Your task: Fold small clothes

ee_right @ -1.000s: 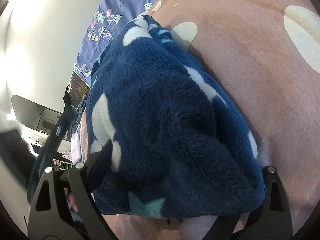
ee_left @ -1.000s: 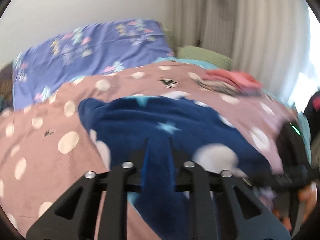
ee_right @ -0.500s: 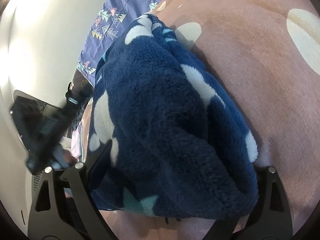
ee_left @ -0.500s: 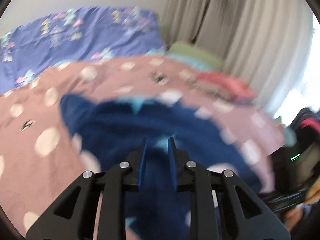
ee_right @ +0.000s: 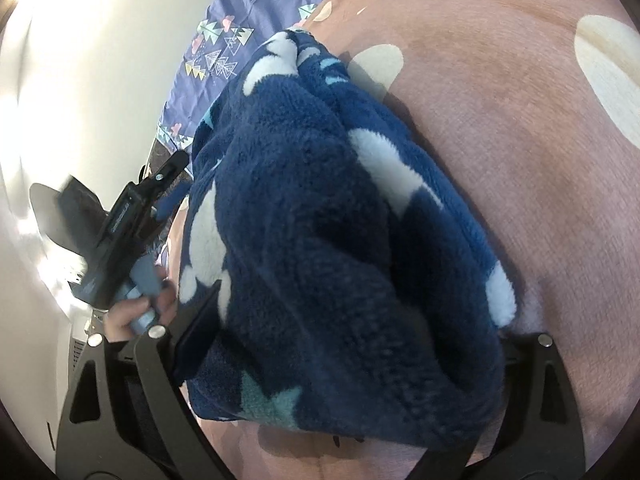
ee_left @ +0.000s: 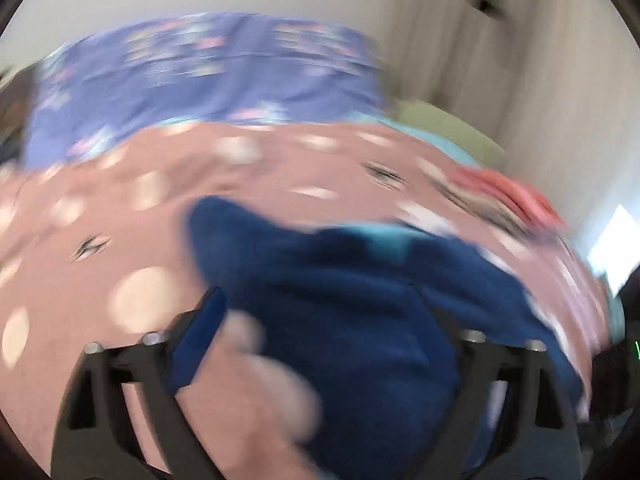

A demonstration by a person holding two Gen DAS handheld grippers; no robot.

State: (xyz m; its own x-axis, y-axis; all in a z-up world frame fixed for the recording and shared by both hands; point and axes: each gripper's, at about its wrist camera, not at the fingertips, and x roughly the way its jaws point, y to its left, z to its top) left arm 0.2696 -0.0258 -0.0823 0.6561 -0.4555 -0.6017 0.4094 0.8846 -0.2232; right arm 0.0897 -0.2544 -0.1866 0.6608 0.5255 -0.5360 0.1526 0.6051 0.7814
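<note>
Lying bunched on the pink dotted blanket (ee_right: 520, 128), the navy fleece garment (ee_right: 320, 240), its white patches and a teal star showing in the right wrist view. Spanning wide around the fleece's near end, the right gripper (ee_right: 356, 332), jaws apart, one finger (ee_right: 196, 328) just beside the fleece's left flank, the other hidden behind the pile's right side; not pinching anything. Showing left of the fleece in that same view, the left gripper (ee_right: 132, 208) with a hand (ee_right: 128, 316) wrapped around its handle, seen side-on there. Blurring heavily in the left wrist view: the left gripper (ee_left: 316, 312) standing wide open, one blue-padded finger (ee_left: 200, 336) left of the fleece (ee_left: 360, 312), the other finger partly behind the fleece's right half, the fabric sitting between them and not clamped. Spreading under the fleece, the blanket (ee_left: 120, 216) with pale dots; beyond the fleece, a purple patterned sheet (ee_left: 208, 76) against the wall; beyond and right of the fleece, a coral folded stack (ee_left: 508, 196) and a green cushion (ee_left: 440, 124), both smeared. Repeating in the right wrist view beyond the fleece's far tip, the purple sheet (ee_right: 248, 24) with small triangle trees
</note>
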